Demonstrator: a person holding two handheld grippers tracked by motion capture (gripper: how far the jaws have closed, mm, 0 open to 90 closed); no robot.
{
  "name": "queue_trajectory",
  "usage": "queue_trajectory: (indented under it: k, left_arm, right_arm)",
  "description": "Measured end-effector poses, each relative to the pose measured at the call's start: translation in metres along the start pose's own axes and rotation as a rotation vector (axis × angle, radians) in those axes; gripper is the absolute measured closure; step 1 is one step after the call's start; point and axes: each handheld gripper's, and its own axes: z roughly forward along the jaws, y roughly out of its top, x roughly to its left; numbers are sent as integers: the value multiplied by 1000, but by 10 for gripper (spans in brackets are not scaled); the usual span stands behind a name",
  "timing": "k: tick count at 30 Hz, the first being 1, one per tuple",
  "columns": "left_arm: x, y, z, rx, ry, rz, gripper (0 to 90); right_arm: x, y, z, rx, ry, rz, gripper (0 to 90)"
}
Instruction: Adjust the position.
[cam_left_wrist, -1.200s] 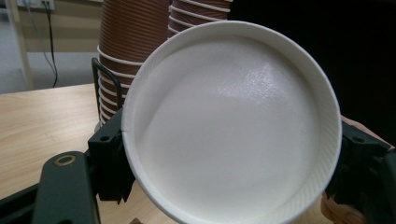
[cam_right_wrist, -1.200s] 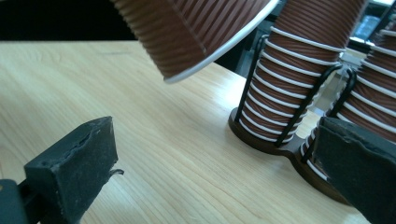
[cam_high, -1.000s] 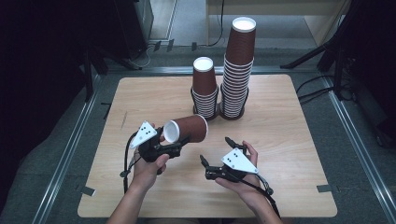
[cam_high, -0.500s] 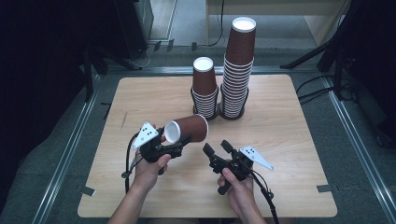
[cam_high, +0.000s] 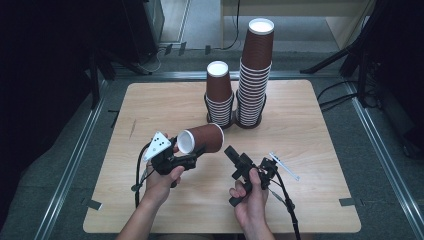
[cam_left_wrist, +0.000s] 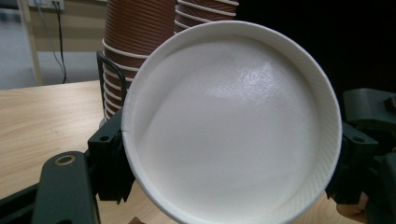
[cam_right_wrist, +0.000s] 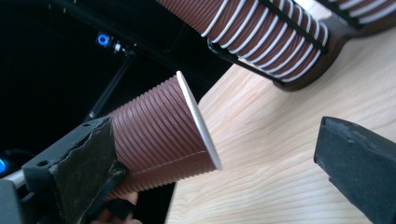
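left gripper (cam_high: 192, 152) clamps a brown paper cup (cam_high: 202, 140) lying sideways above the table (cam_high: 165, 100). right gripper (cam_high: 235, 157), jaws apart and empty, sits just right of it.

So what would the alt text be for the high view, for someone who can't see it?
A person's left gripper holds a brown paper cup on its side above a wooden table. The right gripper, jaws open, points toward it. Two stacks of cups stand at the far edge.
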Motion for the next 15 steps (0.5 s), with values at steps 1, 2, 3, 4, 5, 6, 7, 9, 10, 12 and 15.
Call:
queue_trajectory:
  k: [1,2,3,4,5,6,7,9,10,12,15]
  left_arm:
    - [0,0,0,0,0,1,203]
    - [0,0,0,0,0,0,203]
    - [0,-1,0,-1,0,1,203]
    - [0,-1,0,-3,1,2,203]
    - [0,-1,1,-6,3,3,203]
    - [-1,-1,0,-7,3,0,204]
    - [-1,-1,0,-8,4,-1,203]
    - [-1,-1,0,-10,7,1,204]
    - [-1,-1,0,-13,7,1,204]
    - [-1,-1,0,-17,7,2,204]
    - [-2,-2,0,-20,10,6,204]
  right_arm:
    - [1,-1,2,-3,-7,64,0]
    - [1,-1,2,-3,-7,64,0]
    - [2,-1,2,-1,-10,96,0]
    - [3,-2,3,7,-5,169,0]
    - [3,-3,4,9,-1,206,0]
    - [6,-4,5,14,3,256,0]
    - [11,-7,7,17,-2,300,0]
    - [13,-9,8,15,0,320,0]
    - [14,-10,9,17,0,344,0]
    - [15,-12,12,22,-8,396,0]
    - [13,-14,17,25,-15,477,0]
